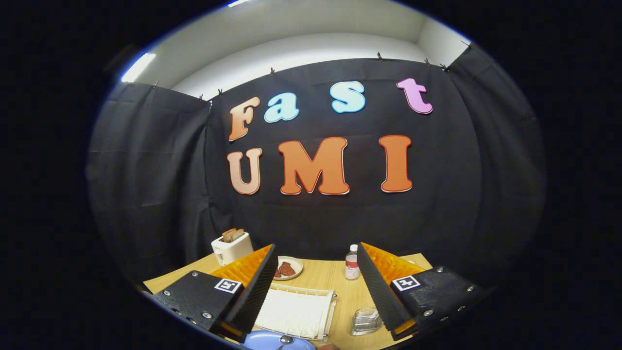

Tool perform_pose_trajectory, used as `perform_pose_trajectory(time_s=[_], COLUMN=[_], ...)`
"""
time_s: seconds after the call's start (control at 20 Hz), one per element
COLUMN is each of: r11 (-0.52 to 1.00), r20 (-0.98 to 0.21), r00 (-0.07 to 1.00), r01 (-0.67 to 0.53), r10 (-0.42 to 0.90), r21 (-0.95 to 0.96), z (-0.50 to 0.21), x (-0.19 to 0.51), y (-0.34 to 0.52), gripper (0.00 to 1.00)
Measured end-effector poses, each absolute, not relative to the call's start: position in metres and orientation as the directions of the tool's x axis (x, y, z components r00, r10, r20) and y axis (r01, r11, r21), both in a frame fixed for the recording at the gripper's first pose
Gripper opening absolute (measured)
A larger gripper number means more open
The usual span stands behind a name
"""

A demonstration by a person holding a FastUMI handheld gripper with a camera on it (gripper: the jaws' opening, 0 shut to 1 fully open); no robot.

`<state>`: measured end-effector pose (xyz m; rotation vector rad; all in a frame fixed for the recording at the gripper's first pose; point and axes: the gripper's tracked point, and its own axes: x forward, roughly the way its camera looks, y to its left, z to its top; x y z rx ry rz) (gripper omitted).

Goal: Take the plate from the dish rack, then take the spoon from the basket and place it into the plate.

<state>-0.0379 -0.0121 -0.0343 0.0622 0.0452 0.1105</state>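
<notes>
A: What's the biggest thing in sight?

B: The wooden table [335, 282], running from under the fingers back to the black cloth wall. Next down in size is the white dish rack [296, 311], lying flat on the table between the two fingers and just ahead of them.

A: And the gripper?

B: The gripper [318, 287] has its fingers [255, 287] wide apart, with nothing between the pads. It sits high, tilted up toward the wall, so the table things show low down between and beyond the fingers.

A: Where's the plate?

B: The blue plate [272, 341] lies on the table on the near side of the dish rack, close under the gripper, nearer the left finger. Only its far rim shows.

A: The spoon?

B: The spoon [285, 340] rests in the blue plate, its shiny bowl showing on the blue.

A: What else is there?

B: A white toaster [232, 248] with bread slices standing in its slots, at the far left of the table beyond the left finger. A small white dish [287, 268] with something brown on it, beyond the rack. A small bottle [352, 262] with a white cap, upright, beside the right finger's tip. And a clear plastic tub [367, 321] right of the rack, against the right finger's inner side.
</notes>
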Motion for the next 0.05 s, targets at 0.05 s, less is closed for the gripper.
perform_pose_trajectory(time_s=[0.05], r11=[0.994], r20=[-0.036], r00=[0.994], r01=[-0.098], r10=[0.1], r21=[0.057], z=[-0.0322], x=[-0.0362], y=[-0.015], gripper=[0.97])
